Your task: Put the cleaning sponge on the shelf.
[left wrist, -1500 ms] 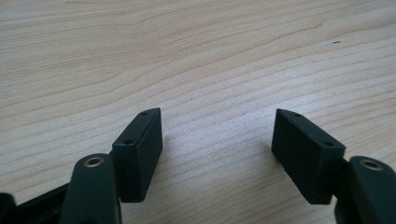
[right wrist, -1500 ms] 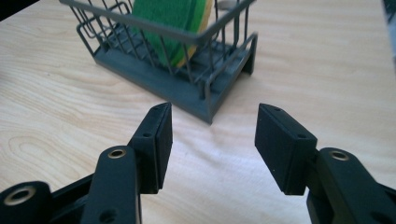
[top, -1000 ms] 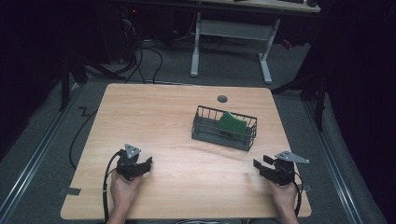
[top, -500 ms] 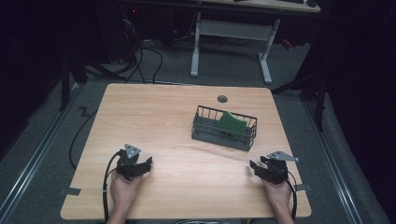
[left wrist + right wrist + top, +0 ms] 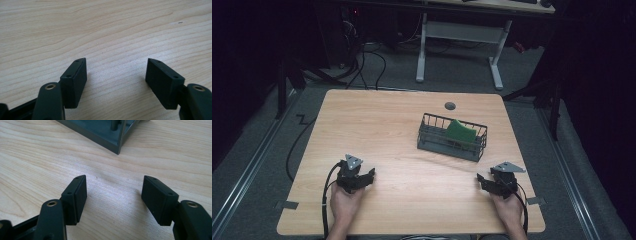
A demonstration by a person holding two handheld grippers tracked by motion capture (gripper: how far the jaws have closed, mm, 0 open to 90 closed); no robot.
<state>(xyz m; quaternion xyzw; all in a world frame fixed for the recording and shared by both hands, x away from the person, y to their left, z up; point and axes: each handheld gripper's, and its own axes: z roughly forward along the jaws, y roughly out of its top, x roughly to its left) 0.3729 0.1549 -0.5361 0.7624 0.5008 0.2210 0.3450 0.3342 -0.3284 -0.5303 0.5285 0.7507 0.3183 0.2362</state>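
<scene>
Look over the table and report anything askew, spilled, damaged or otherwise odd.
Nothing is spilled or damaged. The wire basket sits at a slant to the table edges, and the green sponge leans tilted against its far wall instead of lying flat. Both tools, left and right, rest open and empty near the front edge.

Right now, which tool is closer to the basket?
The right tool. It sits just below the basket's right end, and the basket's corner shows ahead of its open jaws. The left tool is farther off, with bare table ahead.
</scene>
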